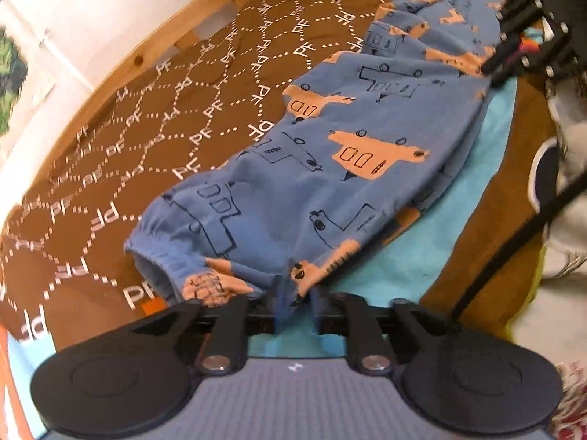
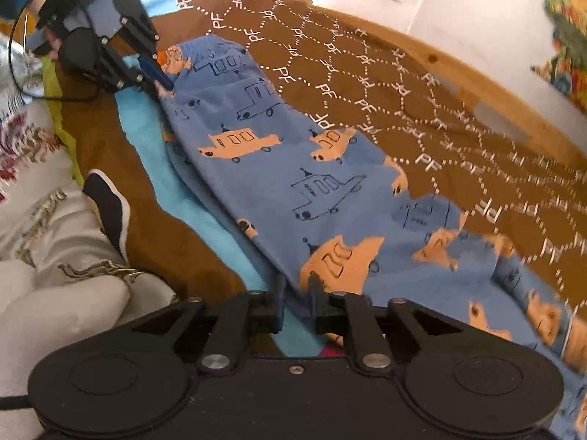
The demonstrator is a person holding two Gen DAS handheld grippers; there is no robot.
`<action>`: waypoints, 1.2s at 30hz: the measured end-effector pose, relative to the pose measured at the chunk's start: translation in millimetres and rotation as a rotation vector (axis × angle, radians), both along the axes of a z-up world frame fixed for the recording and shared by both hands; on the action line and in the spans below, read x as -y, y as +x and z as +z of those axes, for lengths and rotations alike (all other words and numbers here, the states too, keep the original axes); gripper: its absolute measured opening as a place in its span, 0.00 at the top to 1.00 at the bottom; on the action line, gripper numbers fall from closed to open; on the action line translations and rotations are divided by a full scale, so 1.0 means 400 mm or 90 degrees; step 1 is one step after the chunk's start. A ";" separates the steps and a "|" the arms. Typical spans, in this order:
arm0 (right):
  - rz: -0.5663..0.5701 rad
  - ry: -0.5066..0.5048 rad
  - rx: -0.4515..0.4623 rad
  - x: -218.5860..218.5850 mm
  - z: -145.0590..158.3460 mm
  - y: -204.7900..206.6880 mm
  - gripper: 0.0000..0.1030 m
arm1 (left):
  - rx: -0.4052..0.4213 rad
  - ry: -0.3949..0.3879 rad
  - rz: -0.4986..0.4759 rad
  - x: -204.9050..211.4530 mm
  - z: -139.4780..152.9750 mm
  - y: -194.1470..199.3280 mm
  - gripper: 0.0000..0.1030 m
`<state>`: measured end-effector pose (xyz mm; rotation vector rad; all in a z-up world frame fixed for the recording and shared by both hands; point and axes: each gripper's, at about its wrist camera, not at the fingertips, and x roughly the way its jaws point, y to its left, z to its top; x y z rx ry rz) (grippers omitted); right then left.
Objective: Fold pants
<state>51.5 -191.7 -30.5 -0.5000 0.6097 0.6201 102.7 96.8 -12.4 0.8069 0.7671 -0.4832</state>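
Jaws: left gripper (image 1: 295, 310) parted, cuff-end hem between the fingers, grip not discernible; right gripper (image 2: 295, 306) parted narrowly, waist-end edge between them, contact likewise unclear. Pants (image 1: 352, 154): blue, orange vehicle print, folded lengthwise, flat, long axis from one gripper to the other. Surface: brown bedspread (image 1: 154, 135) with white lattice lettering, turquoise patch (image 1: 433, 227) under the pants. Surroundings: wooden frame (image 2: 488, 84), white wall (image 2: 477, 7).
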 end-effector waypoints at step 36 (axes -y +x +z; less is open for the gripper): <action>-0.366 0.125 0.092 0.502 0.094 0.160 0.51 | -0.030 -0.133 -0.088 0.740 -0.055 0.038 0.76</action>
